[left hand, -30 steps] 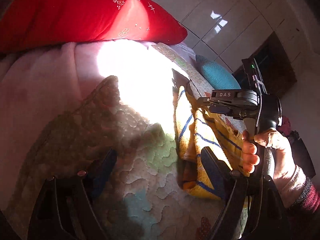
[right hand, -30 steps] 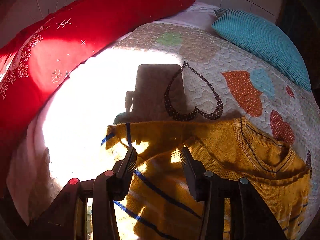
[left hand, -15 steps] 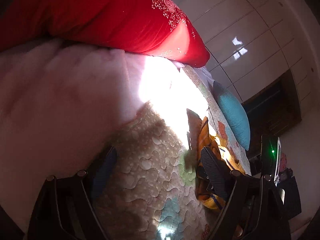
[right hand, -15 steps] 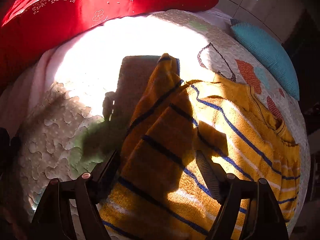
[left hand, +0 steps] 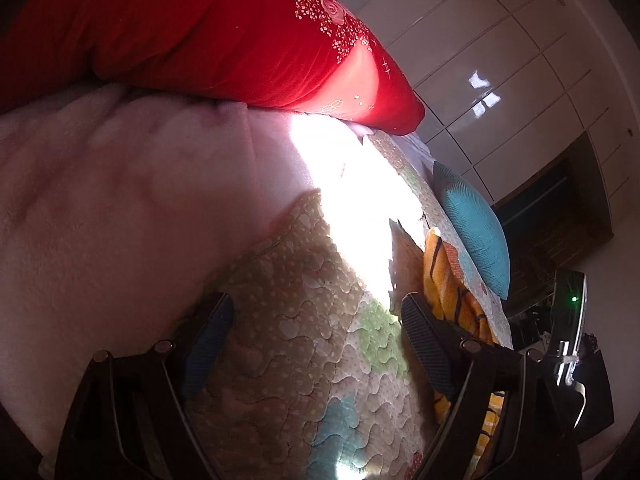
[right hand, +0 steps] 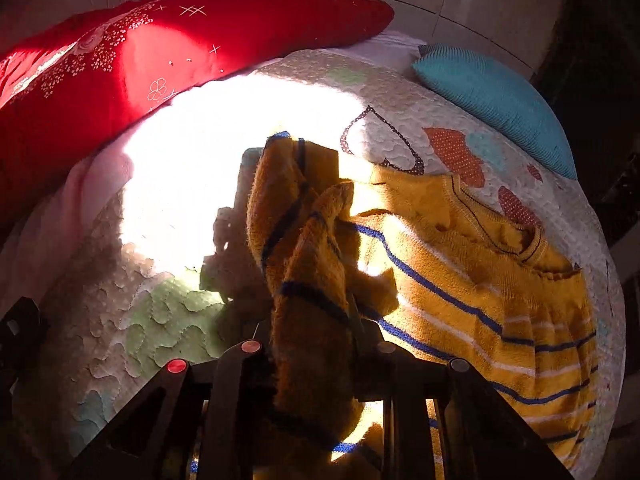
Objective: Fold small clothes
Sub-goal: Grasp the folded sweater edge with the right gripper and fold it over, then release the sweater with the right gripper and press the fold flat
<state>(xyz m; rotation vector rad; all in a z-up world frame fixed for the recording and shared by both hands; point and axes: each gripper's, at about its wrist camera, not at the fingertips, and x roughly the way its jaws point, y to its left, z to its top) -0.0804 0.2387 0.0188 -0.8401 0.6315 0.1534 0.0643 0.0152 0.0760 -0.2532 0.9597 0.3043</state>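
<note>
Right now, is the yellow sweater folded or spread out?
Partly folded. The right claw is shut on a lifted sleeve of the yellow sweater, whose body lies spread on the quilt.

Hard sunlight [left hand: 352, 184] bleaches a patch of the heart-patterned quilt [right hand: 400, 92] ahead of the tongs. A red pillow [right hand: 160, 52] lies beyond on the left, a teal cushion [right hand: 496, 96] far right, glossy white wall panels [left hand: 500, 60] behind.

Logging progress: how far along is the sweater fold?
Early. Done: yellow striped sweater lies spread on the quilt. In hand: right claw is shut on its sleeve, lifted. Left claw is open and empty. Left: sleeves in, body folded.
</note>
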